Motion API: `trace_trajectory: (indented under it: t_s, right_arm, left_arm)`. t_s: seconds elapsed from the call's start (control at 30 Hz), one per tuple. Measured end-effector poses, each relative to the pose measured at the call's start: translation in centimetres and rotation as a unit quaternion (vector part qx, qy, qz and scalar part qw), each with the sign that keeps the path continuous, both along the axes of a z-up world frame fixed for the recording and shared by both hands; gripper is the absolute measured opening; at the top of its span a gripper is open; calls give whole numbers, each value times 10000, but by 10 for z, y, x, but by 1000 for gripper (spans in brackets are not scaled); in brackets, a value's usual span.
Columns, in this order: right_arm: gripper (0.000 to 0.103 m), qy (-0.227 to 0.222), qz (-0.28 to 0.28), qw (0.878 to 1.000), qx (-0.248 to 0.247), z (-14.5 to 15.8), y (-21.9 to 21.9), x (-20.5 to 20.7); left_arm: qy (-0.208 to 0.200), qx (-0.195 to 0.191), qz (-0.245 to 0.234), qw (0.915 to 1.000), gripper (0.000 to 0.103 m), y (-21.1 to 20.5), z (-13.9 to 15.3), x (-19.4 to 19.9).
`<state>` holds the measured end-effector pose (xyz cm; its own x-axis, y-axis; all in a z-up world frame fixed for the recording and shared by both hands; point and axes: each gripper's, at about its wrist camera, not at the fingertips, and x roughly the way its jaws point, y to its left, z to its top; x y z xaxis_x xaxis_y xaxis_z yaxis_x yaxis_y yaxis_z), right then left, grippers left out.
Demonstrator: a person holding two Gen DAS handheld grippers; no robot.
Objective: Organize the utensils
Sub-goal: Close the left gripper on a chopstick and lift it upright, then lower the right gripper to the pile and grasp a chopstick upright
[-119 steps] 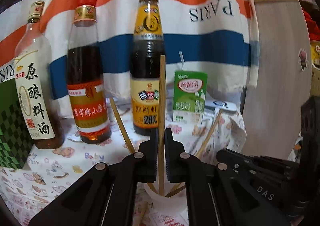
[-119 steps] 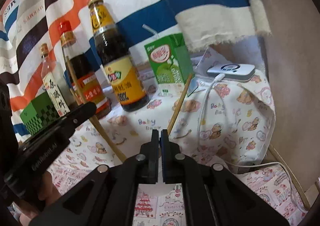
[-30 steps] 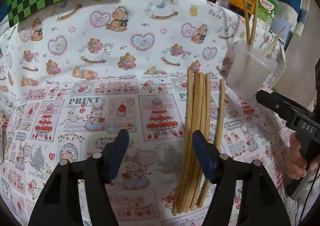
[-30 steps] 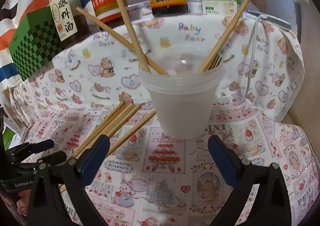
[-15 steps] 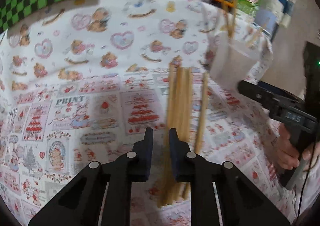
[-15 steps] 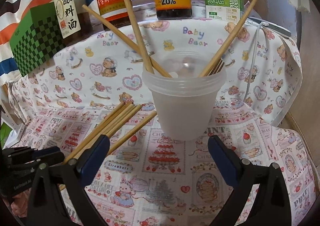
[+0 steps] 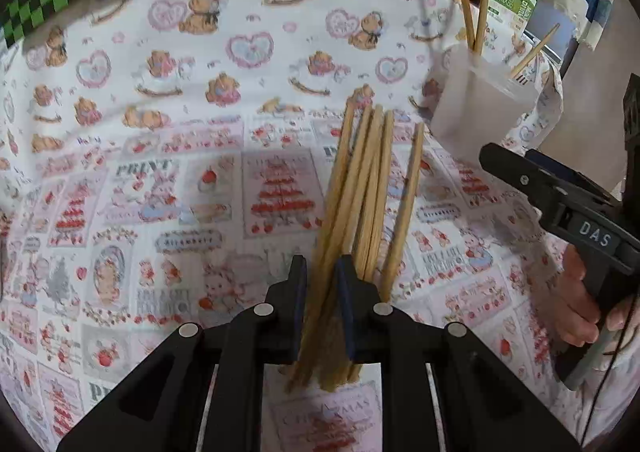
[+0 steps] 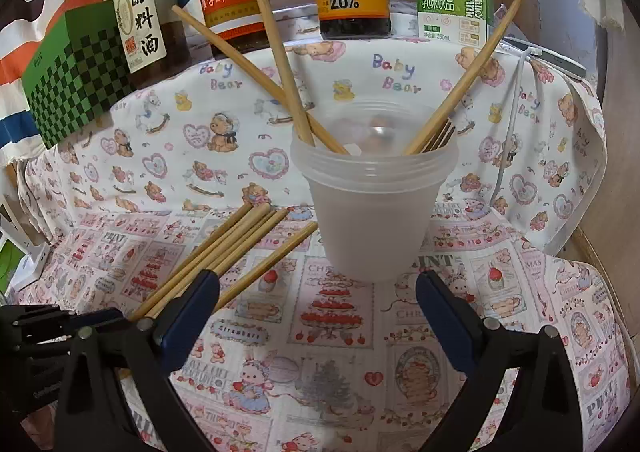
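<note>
I have the left gripper (image 7: 321,302) pinched on the near end of a chopstick (image 7: 325,252) at the left of the loose bundle of chopsticks (image 8: 224,248) on the bear-print tablecloth (image 7: 168,100), low on the shaft so I can lift it clear. The sticks lie flat, long axes running away from me, far tips toward the translucent plastic cup (image 8: 372,212). My right gripper (image 8: 316,300) waits spread wide and empty, framing that cup, probably to steady it for the next drop-in.
</note>
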<state>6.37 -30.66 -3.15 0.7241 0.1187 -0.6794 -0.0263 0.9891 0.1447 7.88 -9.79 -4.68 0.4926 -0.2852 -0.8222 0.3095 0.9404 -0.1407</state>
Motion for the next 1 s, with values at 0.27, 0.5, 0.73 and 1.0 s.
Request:
trace_trajectory:
  t_s: [0.27, 0.5, 0.73, 1.0]
  right_arm:
    - [98, 28, 9, 10000, 7, -1, -1, 2]
    - [98, -20, 11, 10000, -8, 0, 0, 0]
    - [98, -192, 530, 9983, -115, 14, 21, -15]
    - [75, 411, 439, 9969, 498, 41, 34, -13]
  left_arm:
    - [-505, -627, 5, 9967, 6, 8, 26, -14]
    - [-1792, -1288, 237, 9750, 5, 33, 77, -47]
    - [-2541, -1425, 678, 9542, 4, 57, 99, -60]
    - [-3403, -912, 908, 9315, 4, 57, 116, -86]
